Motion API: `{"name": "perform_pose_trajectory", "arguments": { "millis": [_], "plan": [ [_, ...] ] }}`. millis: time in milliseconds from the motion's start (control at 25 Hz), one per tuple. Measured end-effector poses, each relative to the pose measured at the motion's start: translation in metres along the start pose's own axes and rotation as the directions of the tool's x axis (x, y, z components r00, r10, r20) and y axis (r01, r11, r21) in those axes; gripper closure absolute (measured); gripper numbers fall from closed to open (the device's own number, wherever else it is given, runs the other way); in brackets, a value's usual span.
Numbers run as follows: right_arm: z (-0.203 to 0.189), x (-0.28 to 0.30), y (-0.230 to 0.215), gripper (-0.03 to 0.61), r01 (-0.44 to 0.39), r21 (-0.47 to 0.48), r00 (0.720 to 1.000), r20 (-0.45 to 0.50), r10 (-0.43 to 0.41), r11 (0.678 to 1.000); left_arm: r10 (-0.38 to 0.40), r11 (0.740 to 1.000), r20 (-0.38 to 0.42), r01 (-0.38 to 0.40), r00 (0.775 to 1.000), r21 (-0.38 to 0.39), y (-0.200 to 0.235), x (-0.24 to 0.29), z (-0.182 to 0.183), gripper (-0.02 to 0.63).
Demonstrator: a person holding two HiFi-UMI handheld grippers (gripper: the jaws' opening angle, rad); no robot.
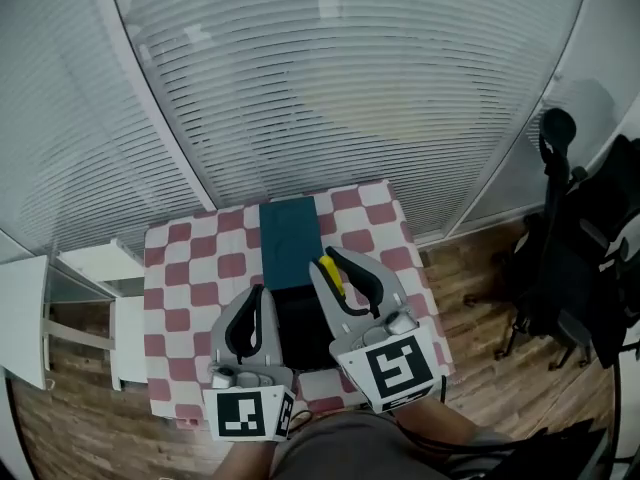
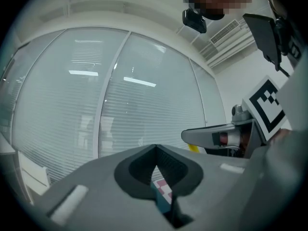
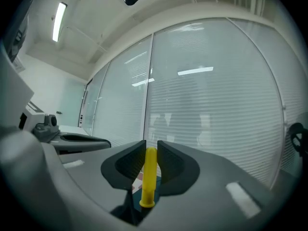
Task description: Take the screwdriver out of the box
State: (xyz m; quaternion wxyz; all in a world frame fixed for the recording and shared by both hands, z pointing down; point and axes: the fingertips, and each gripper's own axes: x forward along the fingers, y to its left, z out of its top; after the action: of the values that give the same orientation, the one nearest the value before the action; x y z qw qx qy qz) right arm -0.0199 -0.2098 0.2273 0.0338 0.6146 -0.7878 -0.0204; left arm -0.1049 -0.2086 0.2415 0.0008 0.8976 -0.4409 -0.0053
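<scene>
Your right claw clamped on the yellow screwdriver, your left claw pinched shut and empty, the box beneath both.

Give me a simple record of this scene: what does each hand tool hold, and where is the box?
Surface: table with red-and-white checked cloth
Box: black rectangular box, open on the cloth, teal lid laid back
Right gripper: shut on yellow-handled screwdriver, held up out of the box
Left gripper: shut, empty
Nearby: black office chair

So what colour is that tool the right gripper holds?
Yellow; the screwdriver shows best in the right gripper view.
</scene>
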Motion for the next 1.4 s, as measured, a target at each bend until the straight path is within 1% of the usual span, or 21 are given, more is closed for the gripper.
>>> {"name": "perform_pose_trajectory", "arguments": {
  "millis": [120,200,360,520,600,760,920,1160,1280,1400],
  "plan": [
    [0.009,-0.015,-0.018,0.483,0.037,-0.018,0.999,0.024,-0.036,0.999,-0.035,0.999,0.03,0.034,0.999,0.018,-0.021,0.009,0.009,0.613],
    [0.008,-0.026,-0.032,0.483,0.067,-0.029,0.998,0.023,-0.066,0.997,-0.054,0.998,0.036,0.053,0.998,0.023,-0.033,0.015,0.012,0.613],
    [-0.002,-0.044,-0.06,0.483,0.121,-0.031,0.993,-0.005,-0.122,0.992,-0.078,0.997,0.037,0.077,0.996,0.028,-0.051,0.028,0.014,0.613],
    [-0.022,-0.06,-0.083,0.482,0.174,-0.016,0.983,-0.051,-0.174,0.985,-0.116,0.992,0.023,0.115,0.993,0.044,-0.07,0.036,0.012,0.614],
    [-0.04,-0.067,-0.092,0.483,0.192,0.003,0.977,-0.097,-0.191,0.981,-0.131,0.99,0.002,0.131,0.991,0.051,-0.079,0.038,0.007,0.612],
    [-0.089,-0.075,-0.098,0.482,0.21,0.058,0.957,-0.216,-0.193,0.976,-0.149,0.987,-0.079,0.153,0.986,0.051,-0.088,0.037,-0.014,0.613],
    [-0.141,-0.069,-0.108,0.483,0.228,0.063,0.936,-0.287,-0.201,0.972,-0.15,0.987,-0.106,0.156,0.983,0.045,-0.084,0.048,-0.036,0.612],
    [-0.228,-0.069,-0.099,0.482,0.244,0.1,0.881,-0.438,-0.178,0.965,-0.155,0.987,-0.18,0.161,0.971,0.017,-0.078,0.049,-0.069,0.612],
    [-0.259,-0.07,-0.095,0.482,0.252,0.109,0.852,-0.497,-0.167,0.962,-0.162,0.986,-0.223,0.164,0.961,-0.009,-0.074,0.051,-0.084,0.612],
    [-0.282,-0.067,-0.095,0.482,0.259,0.122,0.832,-0.531,-0.158,0.958,-0.155,0.988,-0.247,0.156,0.957,-0.017,-0.067,0.055,-0.094,0.612]
  ]
}}
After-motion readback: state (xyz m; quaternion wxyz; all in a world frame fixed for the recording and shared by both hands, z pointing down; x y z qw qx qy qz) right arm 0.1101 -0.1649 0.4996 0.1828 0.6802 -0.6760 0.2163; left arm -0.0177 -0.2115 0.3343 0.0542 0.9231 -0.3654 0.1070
